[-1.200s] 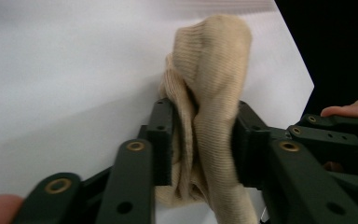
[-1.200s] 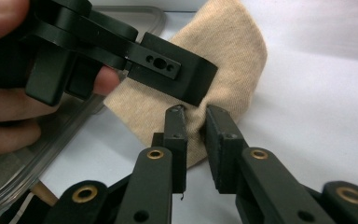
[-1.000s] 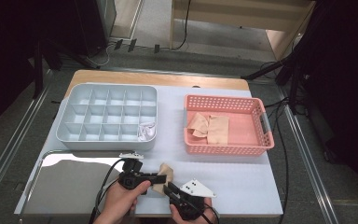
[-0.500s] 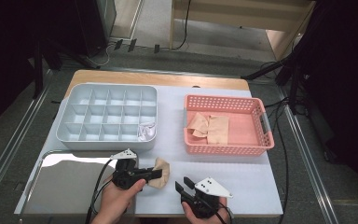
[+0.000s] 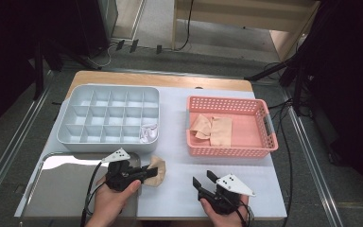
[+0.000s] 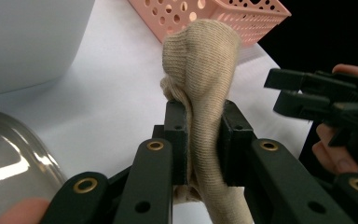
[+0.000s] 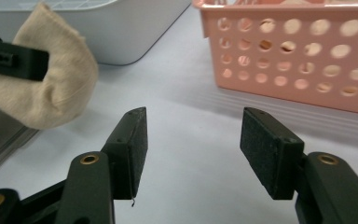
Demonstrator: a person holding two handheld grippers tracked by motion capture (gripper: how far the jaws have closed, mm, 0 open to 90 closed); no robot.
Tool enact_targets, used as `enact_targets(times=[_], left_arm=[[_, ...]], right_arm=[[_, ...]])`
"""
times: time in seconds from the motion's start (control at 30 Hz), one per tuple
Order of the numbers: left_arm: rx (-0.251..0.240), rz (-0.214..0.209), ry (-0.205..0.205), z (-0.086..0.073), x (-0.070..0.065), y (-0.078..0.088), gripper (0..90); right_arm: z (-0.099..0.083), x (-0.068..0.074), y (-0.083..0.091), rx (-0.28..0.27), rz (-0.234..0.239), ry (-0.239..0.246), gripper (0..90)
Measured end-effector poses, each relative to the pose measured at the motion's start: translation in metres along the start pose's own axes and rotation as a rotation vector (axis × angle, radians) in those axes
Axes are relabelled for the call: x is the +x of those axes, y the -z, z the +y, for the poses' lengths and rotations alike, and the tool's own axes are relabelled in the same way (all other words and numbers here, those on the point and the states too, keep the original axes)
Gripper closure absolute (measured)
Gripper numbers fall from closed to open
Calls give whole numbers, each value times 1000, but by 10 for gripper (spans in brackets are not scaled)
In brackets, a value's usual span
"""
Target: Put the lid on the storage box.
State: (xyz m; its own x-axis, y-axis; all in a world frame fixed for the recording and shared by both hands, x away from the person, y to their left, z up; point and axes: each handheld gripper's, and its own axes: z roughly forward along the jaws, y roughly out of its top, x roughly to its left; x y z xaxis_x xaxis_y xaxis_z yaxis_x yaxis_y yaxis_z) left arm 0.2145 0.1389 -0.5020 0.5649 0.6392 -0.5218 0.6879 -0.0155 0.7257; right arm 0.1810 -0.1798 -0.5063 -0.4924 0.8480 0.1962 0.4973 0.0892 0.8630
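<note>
Left gripper view shows the beige sock [image 6: 200,84] bunched and folded, pinched between the two black pads of the left gripper [image 6: 204,140] — the knit bulges above the jaws and trails below them. In the high view the left gripper [image 5: 144,174] holds this sock just off the near edge of the grey compartment tray [image 5: 75,142], beside the metal tray [image 5: 52,189], over the white table cover [image 5: 179,156]. The right gripper [image 5: 207,182] stands apart from it; its jaws have just been opening and nothing lies between them in the right gripper view [image 7: 193,140].

Assessment: the sock is light, soft and limp — it will sag and unfold wherever unsupported, and it will not break. Its ribbed knit likely gives the pads good friction. A hold across the folded middle, as now, should keep the bundle together. The pink basket [image 5: 227,151] holds further beige pieces.
</note>
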Motion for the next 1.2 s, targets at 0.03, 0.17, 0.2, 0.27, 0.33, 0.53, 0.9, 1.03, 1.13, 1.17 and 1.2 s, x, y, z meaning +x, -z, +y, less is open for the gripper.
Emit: enact_targets(times=[0.03, 0.17, 0.2, 0.27, 0.33, 0.53, 0.9, 1.03, 1.13, 1.17, 1.2], left_arm=[[1, 0, -5, 0, 1, 1, 774], [-5, -1, 5, -1, 4, 4, 774], [-7, 1, 11, -1, 5, 5, 774], [-15, 7, 11, -1, 6, 6, 774], [-21, 6, 14, 1, 8, 7, 775], [-34, 17, 25, 3, 12, 9, 775], [-89, 62, 6, 9, 11, 21, 775], [-97, 69, -8, 9, 6, 22, 775], [-93, 75, -14, 9, 7, 23, 775], [-97, 74, -11, 9, 7, 23, 775], [-99, 77, -14, 9, 8, 23, 775]], right_arm=[[0, -2, 1, -5, -9, -3, 402], [-2, -9, 5, -15, -33, -19, 388], [-2, -11, 6, -16, -36, -19, 386], [-3, -15, 8, -14, -43, -26, 386], [-6, -18, 8, -6, -44, -34, 384], [-11, -24, 7, 14, -39, -65, 377], [-12, -25, 5, -22, -73, -69, 364], [-11, -31, 8, -38, -88, -88, 364], [-12, -34, 8, -31, -88, -85, 363], [-12, -35, 9, -29, -86, -81, 358], [-12, -36, 10, -27, -82, -84, 355]])
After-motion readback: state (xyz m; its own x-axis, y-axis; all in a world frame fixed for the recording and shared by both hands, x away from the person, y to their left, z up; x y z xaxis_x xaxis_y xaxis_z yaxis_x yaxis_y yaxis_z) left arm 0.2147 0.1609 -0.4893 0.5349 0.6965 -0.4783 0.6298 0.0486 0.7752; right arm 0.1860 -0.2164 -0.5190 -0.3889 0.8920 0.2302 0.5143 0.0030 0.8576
